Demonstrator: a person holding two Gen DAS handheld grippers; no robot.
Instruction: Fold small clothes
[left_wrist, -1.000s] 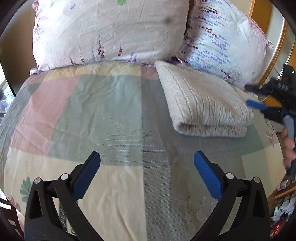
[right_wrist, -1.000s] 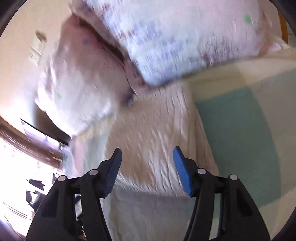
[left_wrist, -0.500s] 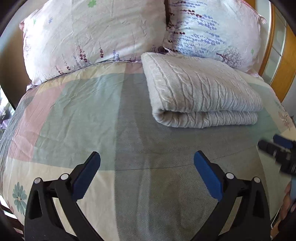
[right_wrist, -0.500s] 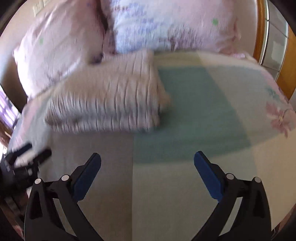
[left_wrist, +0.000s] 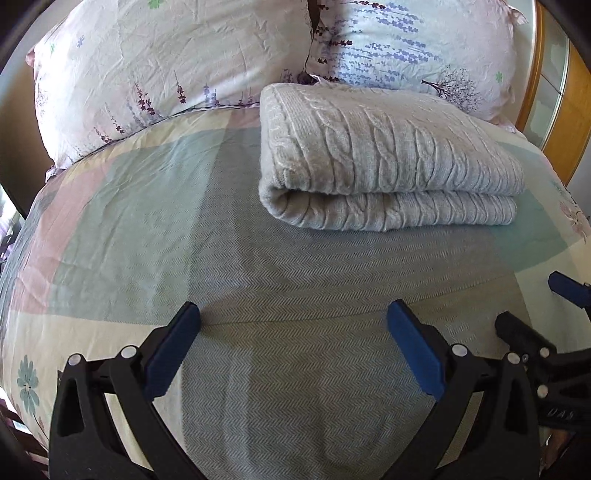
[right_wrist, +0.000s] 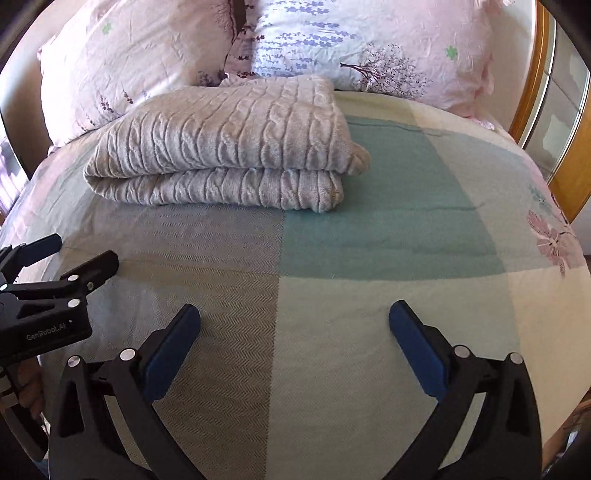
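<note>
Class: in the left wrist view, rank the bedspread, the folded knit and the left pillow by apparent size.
1. bedspread
2. left pillow and folded knit: they look close in size, and the knit lies nearer the camera, so unranked.

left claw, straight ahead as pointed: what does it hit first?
Probably the bedspread: the left claw is open, empty and angled down toward it. If it skims level instead, the folded knit garment's near edge comes next, slightly right of centre. Depth is unclear.
</note>
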